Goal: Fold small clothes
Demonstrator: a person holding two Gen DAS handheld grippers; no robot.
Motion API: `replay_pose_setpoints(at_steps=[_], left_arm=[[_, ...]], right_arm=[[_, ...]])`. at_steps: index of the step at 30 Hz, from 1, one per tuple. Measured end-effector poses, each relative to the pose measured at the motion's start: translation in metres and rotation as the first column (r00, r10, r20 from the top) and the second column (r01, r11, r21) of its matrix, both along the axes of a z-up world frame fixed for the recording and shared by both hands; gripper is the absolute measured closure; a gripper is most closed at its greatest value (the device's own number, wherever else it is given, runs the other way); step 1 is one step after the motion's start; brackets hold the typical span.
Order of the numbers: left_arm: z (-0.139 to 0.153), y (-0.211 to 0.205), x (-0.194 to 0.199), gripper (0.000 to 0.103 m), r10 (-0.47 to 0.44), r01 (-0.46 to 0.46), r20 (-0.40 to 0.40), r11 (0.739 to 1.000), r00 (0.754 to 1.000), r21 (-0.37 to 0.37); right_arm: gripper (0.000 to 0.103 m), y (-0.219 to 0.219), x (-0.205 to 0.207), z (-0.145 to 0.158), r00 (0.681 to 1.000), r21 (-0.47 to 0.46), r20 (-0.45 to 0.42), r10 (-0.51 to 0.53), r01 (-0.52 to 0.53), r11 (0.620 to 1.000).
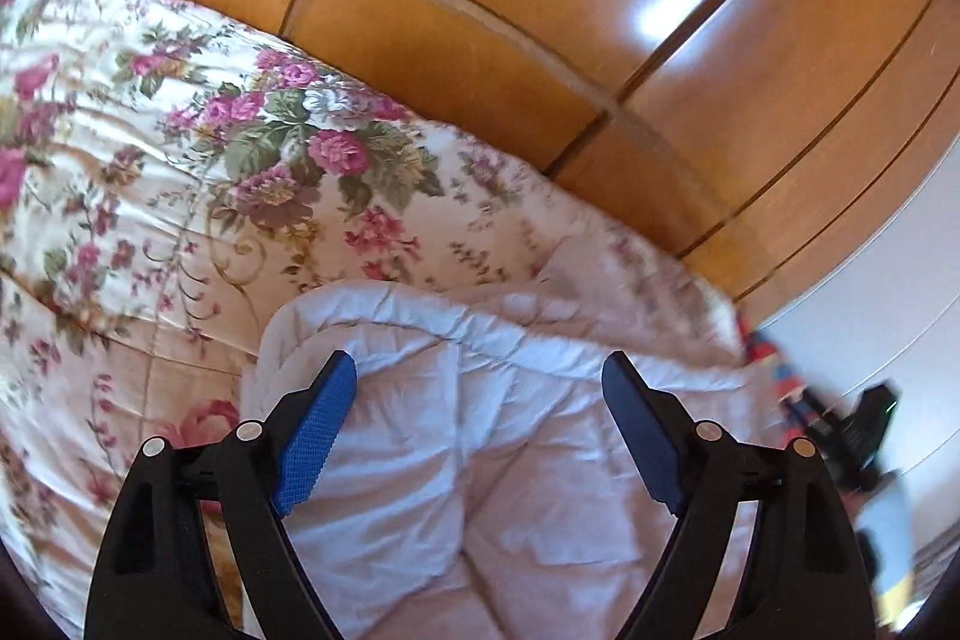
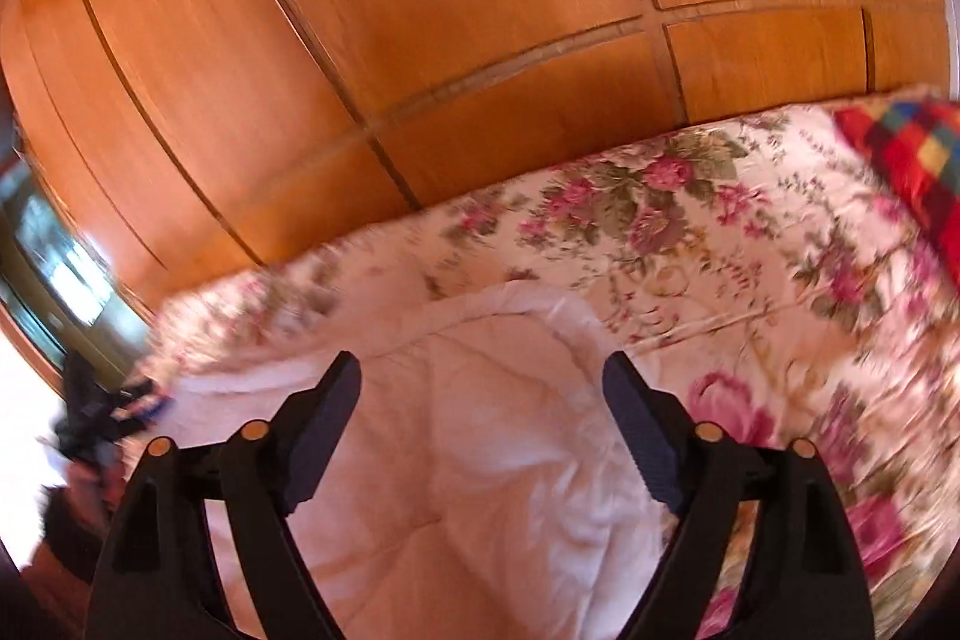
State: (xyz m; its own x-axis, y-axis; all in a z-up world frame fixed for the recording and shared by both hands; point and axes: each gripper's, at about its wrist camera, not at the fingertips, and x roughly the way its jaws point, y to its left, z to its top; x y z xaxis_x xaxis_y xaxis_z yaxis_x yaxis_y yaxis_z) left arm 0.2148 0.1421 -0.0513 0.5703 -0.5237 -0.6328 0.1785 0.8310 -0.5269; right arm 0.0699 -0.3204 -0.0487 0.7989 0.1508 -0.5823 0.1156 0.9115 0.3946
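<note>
Left tool (image 1: 477, 370) and right tool (image 2: 480, 370): both spread wide, holding nothing. White quilted garment (image 1: 480, 430) lies crumpled on floral bedspread (image 1: 180, 160), near edge. Risk: puffy layers bunch, pinch grabs bedspread too.

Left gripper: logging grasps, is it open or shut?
Open. The left gripper has blue fingers spread wide, nothing between them, above the white quilt.
</note>
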Motion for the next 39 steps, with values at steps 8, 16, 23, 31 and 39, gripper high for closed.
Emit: replay_pose_setpoints(at_steps=[8, 16, 23, 31, 39], left_arm=[[-0.017, -0.005, 0.004, 0.029, 0.005, -0.003, -0.013, 0.994, 1.000, 0.107], [-0.022, -0.010, -0.007, 0.089, 0.021, -0.020, 0.000, 0.984, 1.000, 0.176], [0.016, -0.001, -0.010, 0.100, 0.098, -0.104, 0.074, 0.991, 0.992, 0.088], [0.026, -0.009, 0.016, 0.103, 0.222, -0.242, 0.145, 0.961, 0.964, 0.137], [-0.028, -0.035, 0.037, 0.103, 0.226, -0.267, 0.158, 0.906, 0.961, 0.328]], right_arm=[[0.068, 0.009, 0.015, -0.028, 0.995, -0.113, -0.096, -0.032, 0.021, 0.993], [0.095, 0.014, -0.004, -0.020, 0.998, -0.140, -0.023, -0.053, 0.050, 0.989], [0.096, 0.008, -0.006, 0.020, 0.987, -0.121, 0.089, -0.132, 0.142, 0.982], [0.096, -0.001, 0.031, 0.000, 0.977, -0.147, 0.027, -0.210, 0.212, 0.966], [0.094, -0.006, 0.055, -0.060, 0.966, -0.175, -0.064, -0.250, 0.236, 0.956]])
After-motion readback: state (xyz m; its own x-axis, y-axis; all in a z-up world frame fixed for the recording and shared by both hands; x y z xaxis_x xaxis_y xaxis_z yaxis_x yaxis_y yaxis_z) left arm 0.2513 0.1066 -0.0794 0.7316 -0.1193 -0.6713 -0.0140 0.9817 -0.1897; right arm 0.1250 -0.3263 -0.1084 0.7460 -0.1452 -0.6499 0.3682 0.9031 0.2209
